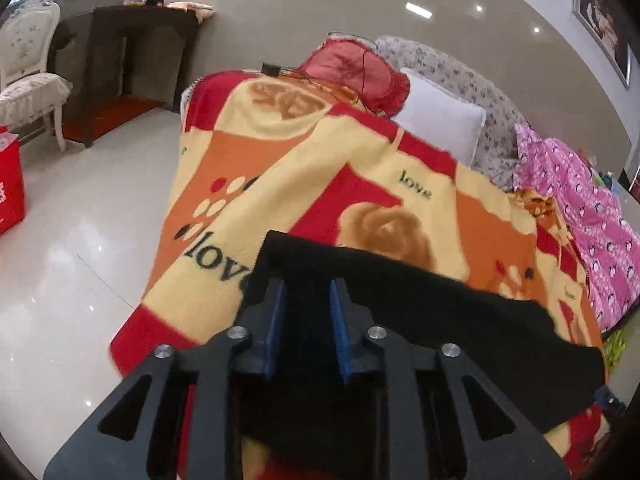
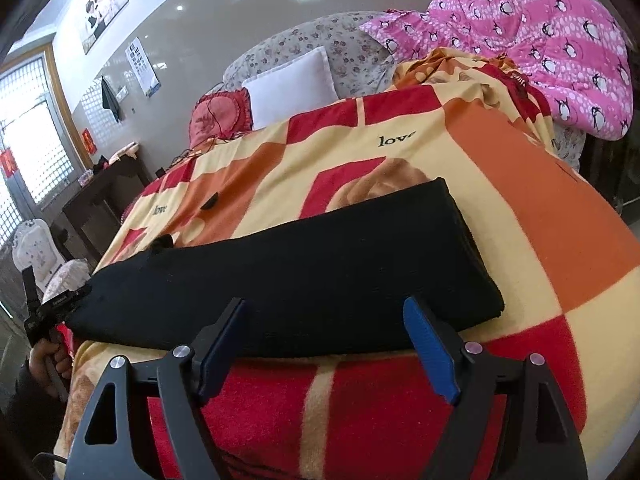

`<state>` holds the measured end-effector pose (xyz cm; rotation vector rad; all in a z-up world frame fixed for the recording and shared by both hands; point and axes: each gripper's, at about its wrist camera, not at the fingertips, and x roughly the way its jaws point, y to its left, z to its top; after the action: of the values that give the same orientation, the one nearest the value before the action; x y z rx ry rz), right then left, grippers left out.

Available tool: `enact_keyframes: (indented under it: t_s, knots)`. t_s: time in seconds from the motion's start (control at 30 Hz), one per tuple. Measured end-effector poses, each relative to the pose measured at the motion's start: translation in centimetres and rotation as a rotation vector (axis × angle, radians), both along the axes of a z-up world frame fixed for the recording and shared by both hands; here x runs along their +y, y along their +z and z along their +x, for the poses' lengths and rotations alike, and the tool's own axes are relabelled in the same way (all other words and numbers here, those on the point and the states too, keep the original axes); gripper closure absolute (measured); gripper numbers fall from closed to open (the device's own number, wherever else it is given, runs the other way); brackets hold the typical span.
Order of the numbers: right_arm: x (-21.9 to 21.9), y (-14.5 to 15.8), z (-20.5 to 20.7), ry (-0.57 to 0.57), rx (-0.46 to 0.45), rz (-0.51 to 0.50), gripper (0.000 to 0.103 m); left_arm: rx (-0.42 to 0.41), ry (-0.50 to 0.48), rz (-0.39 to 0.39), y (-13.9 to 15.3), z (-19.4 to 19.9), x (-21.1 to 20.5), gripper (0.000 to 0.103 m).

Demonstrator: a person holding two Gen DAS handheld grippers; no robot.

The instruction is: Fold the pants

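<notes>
The black pants [image 2: 320, 256] lie folded into a long strip across a red, orange and cream "love" blanket [image 2: 520, 200] on the bed. My right gripper [image 2: 326, 308] stands wide open at the strip's near edge, right of its middle, with nothing gripped. At the strip's left end a hand [image 2: 48, 356] holds my left gripper [image 2: 44, 312]. In the left wrist view the left gripper [image 1: 308, 284] hovers over that end of the pants [image 1: 440, 320]. Its blue pads [image 1: 276, 320] stand a narrow gap apart, with black cloth showing between and below them.
A white pillow [image 2: 292, 84], a red cushion [image 1: 352, 68] with cables and a pink penguin quilt [image 2: 540, 40] lie at the bed's far side. Glossy floor [image 1: 60, 260] runs left of the bed, with a dark table [image 1: 132, 60], a white chair [image 1: 28, 60] and a red bag [image 1: 10, 184].
</notes>
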<state>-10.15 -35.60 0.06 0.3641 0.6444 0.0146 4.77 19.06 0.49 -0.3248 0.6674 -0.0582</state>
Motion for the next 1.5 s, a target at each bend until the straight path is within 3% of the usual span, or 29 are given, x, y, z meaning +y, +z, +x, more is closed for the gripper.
enact_keyframes:
  t_s: [0.03, 0.1, 0.2, 0.3, 0.43, 0.47, 0.57, 0.63, 0.7, 0.87, 0.97, 1.1, 1.2, 1.27, 1.37, 1.5]
  knots:
    - [-0.1, 0.0, 0.0, 0.001, -0.003, 0.011, 0.022, -0.026, -0.02, -0.001, 0.8, -0.8, -0.8, 0.077]
    - [-0.7, 0.0, -0.2, 0.004, -0.012, 0.052, 0.022, -0.07, -0.094, 0.0, 2.1, -2.3, -3.4, 0.05]
    - [-1.9, 0.8, -1.1, -0.016, -0.026, 0.144, 0.023, -0.099, -0.223, -0.012, 3.1, -4.0, -7.7, 0.035]
    - [-3.7, 1.8, -2.7, -0.085, -0.042, 0.203, 0.022, -0.064, -0.278, -0.009, 2.8, -4.3, -11.2, 0.019]
    - [-6.8, 1.5, -4.3, -0.191, 0.022, 0.381, 0.021, 0.008, -0.262, 0.073, 1.2, -4.0, -14.0, 0.019]
    - [-7.7, 0.8, -4.3, -0.194, 0.051, 0.484, 0.021, 0.048, -0.258, 0.102, 0.6, -3.7, -14.5, 0.019]
    - [-9.0, -1.3, -3.5, -0.195, 0.104, 0.695, 0.021, 0.055, -0.249, 0.101, 0.5, -3.6, -14.6, 0.018]
    - [-9.5, -2.0, -3.0, -0.215, 0.101, 0.767, 0.021, 0.052, -0.25, 0.098, 0.4, -3.8, -14.6, 0.017]
    - [-9.9, -1.9, -2.3, -0.241, 0.104, 0.784, 0.02, 0.054, -0.252, 0.103, 0.3, -3.8, -14.6, 0.016]
    - [-10.3, -1.0, -0.8, -0.333, 0.104, 0.698, 0.02, 0.056, -0.258, 0.097, 0.2, -3.7, -14.7, 0.015]
    - [-10.4, -1.2, -1.2, -0.376, 0.084, 0.696, 0.02, 0.056, -0.26, 0.087, 0.2, -3.7, -14.5, 0.015]
    - [-9.4, -1.4, -0.2, -0.258, 0.128, 0.685, 0.02, 0.059, -0.265, 0.086, 0.1, -3.6, -14.6, 0.013]
    - [-10.4, -2.0, -0.8, -0.308, 0.105, 0.755, 0.022, 0.061, -0.267, 0.086, 0.1, -3.6, -14.6, 0.012]
    - [-9.8, -1.7, -0.2, -0.261, 0.131, 0.722, 0.02, 0.061, -0.267, 0.085, 0.1, -3.6, -14.7, 0.012]
    - [-10.2, -1.8, -0.3, -0.292, 0.122, 0.748, 0.021, 0.061, -0.266, 0.088, 0.1, -3.6, -14.7, 0.012]
    - [-9.7, -1.4, 0.1, -0.261, 0.153, 0.708, 0.021, 0.061, -0.267, 0.087, 0.1, -3.6, -14.7, 0.012]
